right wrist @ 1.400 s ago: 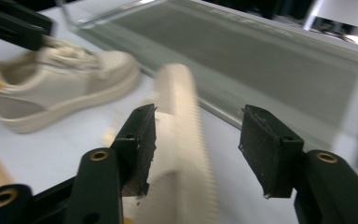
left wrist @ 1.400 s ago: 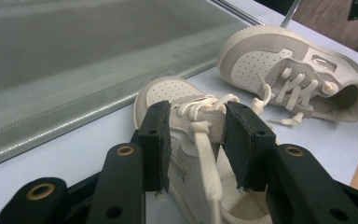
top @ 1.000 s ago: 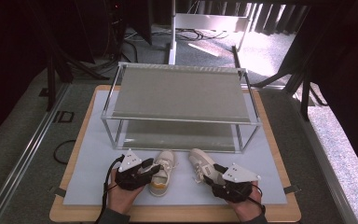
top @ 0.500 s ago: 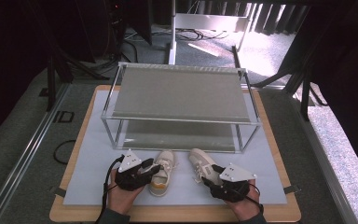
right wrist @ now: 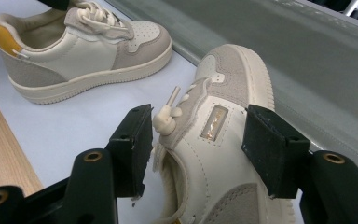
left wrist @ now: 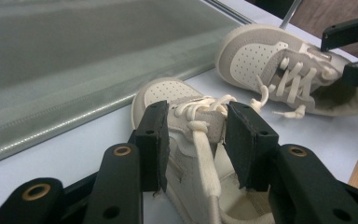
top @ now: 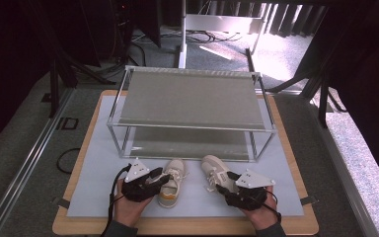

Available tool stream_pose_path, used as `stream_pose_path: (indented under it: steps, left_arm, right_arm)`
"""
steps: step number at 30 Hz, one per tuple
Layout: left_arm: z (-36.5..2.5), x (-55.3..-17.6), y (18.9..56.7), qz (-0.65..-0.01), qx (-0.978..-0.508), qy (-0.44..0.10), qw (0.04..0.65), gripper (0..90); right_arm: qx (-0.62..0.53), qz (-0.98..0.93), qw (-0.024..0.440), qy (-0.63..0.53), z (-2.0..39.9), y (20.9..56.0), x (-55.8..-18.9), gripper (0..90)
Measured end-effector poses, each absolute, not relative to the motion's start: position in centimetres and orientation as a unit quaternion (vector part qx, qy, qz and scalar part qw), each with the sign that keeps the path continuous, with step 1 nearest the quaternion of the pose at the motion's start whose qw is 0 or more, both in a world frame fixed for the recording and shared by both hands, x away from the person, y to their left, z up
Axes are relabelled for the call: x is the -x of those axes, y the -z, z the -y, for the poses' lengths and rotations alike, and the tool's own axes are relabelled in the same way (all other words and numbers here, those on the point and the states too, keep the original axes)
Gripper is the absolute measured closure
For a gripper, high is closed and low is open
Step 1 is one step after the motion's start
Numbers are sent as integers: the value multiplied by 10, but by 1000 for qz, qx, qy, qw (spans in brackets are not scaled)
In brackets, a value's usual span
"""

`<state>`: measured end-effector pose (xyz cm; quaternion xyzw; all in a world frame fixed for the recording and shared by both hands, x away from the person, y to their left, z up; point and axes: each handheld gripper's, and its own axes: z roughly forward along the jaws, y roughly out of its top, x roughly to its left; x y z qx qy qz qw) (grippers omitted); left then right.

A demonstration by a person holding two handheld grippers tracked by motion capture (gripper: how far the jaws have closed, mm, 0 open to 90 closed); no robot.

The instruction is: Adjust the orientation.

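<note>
Two small cream and grey sneakers lie on a pale mat (top: 96, 165) in front of a metal rack. The left shoe (top: 175, 169) has a yellow heel and points toward the rack. My left gripper (top: 162, 178) straddles its tongue and laces, and in the left gripper view (left wrist: 195, 126) both pads press the tongue of the left shoe (left wrist: 165, 93). The right shoe (top: 213, 170) lies between the wide jaws of my right gripper (top: 223, 189). In the right gripper view (right wrist: 198, 135) a gap shows between the left pad and the right shoe (right wrist: 228, 79).
A two-tier wire-frame rack (top: 190, 98) with grey shelves stands just beyond the shoes, its lower shelf close to the toes. The mat lies on a wooden board (top: 187, 228) whose front edge is right behind my hands. Dark floor and cables surround the table.
The right hand has shifted very slightly at the right shoe. The left gripper and both shoes stay where they were.
</note>
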<state>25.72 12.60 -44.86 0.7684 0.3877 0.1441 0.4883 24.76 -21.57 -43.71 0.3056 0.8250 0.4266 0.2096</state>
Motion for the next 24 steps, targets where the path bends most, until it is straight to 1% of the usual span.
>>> stream_pose_path:
  steps: [12, 16, 19, 21, 24]
  left_arm:
    - [-129, -256, 446, -389, -765, -148, 493, 588]
    - [-128, -256, 446, -388, -765, -147, 493, 588]
    - [-127, -256, 446, -388, -765, -147, 492, 588]
    - [-127, -257, 447, -388, -766, -145, 491, 588]
    - [-126, -257, 448, -389, -767, -143, 490, 588]
  right_arm:
    - [-310, -827, 215, -416, 221, 435, -257, 419]
    - [-312, -829, 225, -407, 223, 435, -260, 418]
    - [-311, -832, 233, -397, 223, 435, -263, 434]
    - [-312, -832, 238, -392, 224, 435, -265, 471]
    - [-319, -829, 235, -395, 228, 436, -268, 481]
